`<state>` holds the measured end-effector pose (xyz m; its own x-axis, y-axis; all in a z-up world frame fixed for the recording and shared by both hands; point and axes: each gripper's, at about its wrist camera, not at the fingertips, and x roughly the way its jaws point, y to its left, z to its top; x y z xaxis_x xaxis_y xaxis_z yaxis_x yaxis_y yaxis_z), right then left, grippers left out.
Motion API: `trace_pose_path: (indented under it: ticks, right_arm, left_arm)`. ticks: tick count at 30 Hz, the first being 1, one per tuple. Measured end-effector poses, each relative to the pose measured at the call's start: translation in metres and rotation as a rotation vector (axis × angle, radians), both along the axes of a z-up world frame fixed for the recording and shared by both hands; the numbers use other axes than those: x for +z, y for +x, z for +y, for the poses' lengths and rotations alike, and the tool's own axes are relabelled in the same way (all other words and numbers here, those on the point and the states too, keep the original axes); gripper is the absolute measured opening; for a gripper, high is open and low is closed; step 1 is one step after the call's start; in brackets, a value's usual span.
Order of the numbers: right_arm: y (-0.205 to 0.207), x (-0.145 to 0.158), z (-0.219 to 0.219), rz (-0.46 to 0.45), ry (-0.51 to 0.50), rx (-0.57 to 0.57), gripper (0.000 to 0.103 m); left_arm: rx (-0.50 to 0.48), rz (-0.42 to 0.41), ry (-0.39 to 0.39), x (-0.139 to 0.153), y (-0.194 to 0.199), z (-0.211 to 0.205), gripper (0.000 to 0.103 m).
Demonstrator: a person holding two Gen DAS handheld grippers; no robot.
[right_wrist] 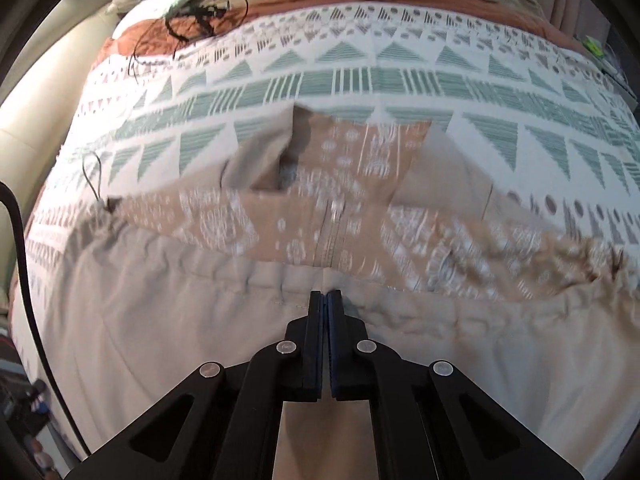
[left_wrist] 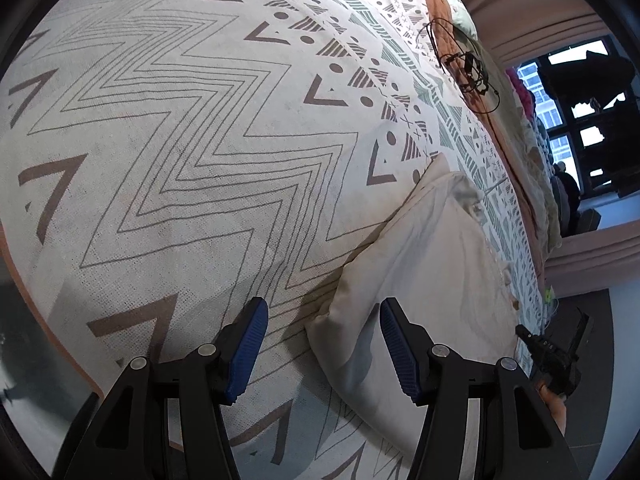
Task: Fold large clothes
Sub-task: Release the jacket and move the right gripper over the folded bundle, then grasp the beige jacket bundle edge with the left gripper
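The beige garment (right_wrist: 168, 320) lies spread on the patterned bedspread (left_wrist: 168, 128) of a bed; its lining, tan with a white print, shows along the far side of the gathered waist seam. The right claw (right_wrist: 325, 295) is clenched at that seam, near the middle, though blur hides whether cloth is actually pinched between the pads. The left claw (left_wrist: 322, 334) is released and hangs over a near corner of the same garment, with nothing between its fingers. To fold well, I judge the left should take that corner before either hand lifts, so the edge travels level and lands square. Plenty of bare bedspread lies to the left in the left view. A black cable tangle (left_wrist: 466, 68) sits far off, by the rust-coloured blanket (right_wrist: 312, 4).
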<state>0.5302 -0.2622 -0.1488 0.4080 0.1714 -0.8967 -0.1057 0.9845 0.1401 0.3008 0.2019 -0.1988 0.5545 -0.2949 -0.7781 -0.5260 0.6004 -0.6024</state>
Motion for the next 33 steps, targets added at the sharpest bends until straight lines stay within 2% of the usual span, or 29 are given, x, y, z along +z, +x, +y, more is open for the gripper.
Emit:
trace_pose_path:
  ticks: [4,10,12,15,16,20,28,33]
  right_arm:
    - [0.017,0.001,0.002,-0.007,-0.021,0.0,0.002]
    - [0.032,-0.037,0.009,0.035,-0.056,-0.008,0.002]
    - [0.032,-0.037,0.01,0.022,-0.049,-0.008,0.003]
    - [0.035,-0.032,0.006,0.051,-0.024,0.001,0.006]
    - [0.033,-0.03,0.003,0.058,-0.012,0.0,0.011]
    - [0.017,-0.008,-0.007,0.01,0.018,-0.012,0.058]
    - [-0.055,0.045,-0.014,-0.111,0.044,0.035,0.06]
    - [-0.11,0.069,-0.025,-0.157,0.06,-0.007,0.06]
  left_arm:
    - [0.0,0.003,-0.003,0.001,-0.004,-0.001,0.059]
    - [0.004,0.006,-0.019,0.003,-0.01,-0.001,0.059]
    - [0.01,0.002,-0.038,0.005,-0.013,0.0,0.059]
    - [0.006,-0.016,-0.063,0.008,-0.018,-0.001,0.059]
    - [0.005,-0.021,-0.069,0.01,-0.019,-0.002,0.059]
    - [-0.011,-0.024,-0.107,0.01,-0.023,-0.005,0.06]
    - [-0.062,-0.037,-0.18,0.005,-0.019,-0.018,0.06]
    - [-0.07,-0.043,-0.212,0.001,-0.016,-0.017,0.06]
